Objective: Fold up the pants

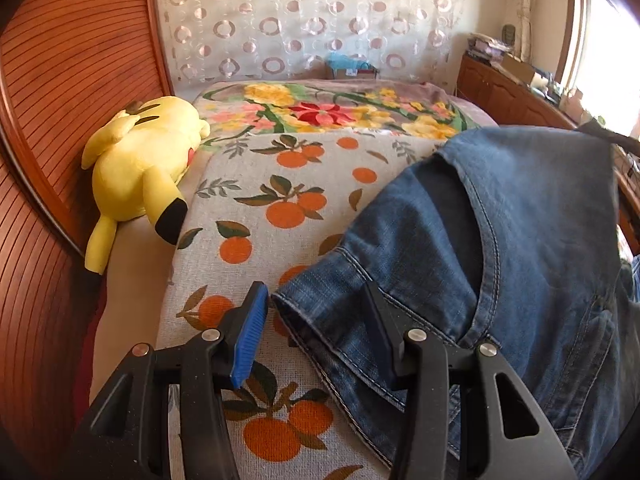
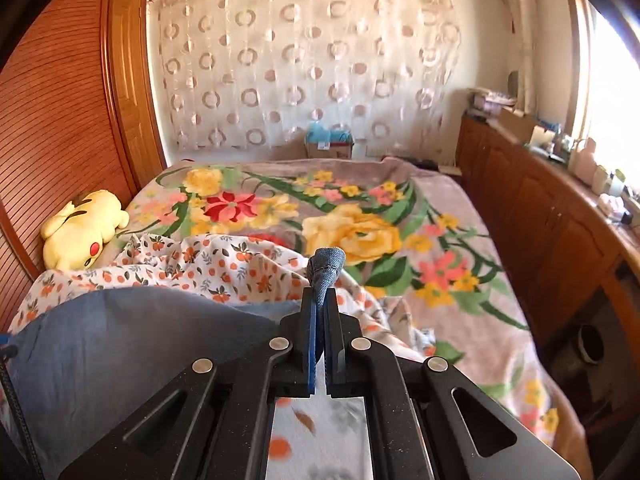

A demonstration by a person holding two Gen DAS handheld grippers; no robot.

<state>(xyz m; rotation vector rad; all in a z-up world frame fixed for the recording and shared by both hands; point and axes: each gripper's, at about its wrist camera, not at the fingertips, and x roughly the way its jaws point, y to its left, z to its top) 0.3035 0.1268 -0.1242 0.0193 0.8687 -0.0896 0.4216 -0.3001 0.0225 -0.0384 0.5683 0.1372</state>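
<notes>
A bed (image 2: 460, 208) fills both views, spread with a grey blanket (image 2: 360, 216) of large yellow, red and pink flowers and, nearer the cameras, a pale sheet (image 1: 248, 208) printed with oranges and leaves. The blue denim pants (image 1: 520, 240) lie on that sheet toward the bed's right side, waistband and dark inner lining turned up, one stitched hem reaching toward the near edge. At the bed's left edge, against the wooden slatted wall, a yellow plush toy (image 1: 140, 176) lies on its side. The left claw (image 1: 316, 332) stands open over the hem — the denim edge lies between its fingers, the blue pad clear of the cloth. The right claw (image 2: 320, 320) is closed tight on a pinch of denim, a small blue fold sticking up above its tips.
</notes>
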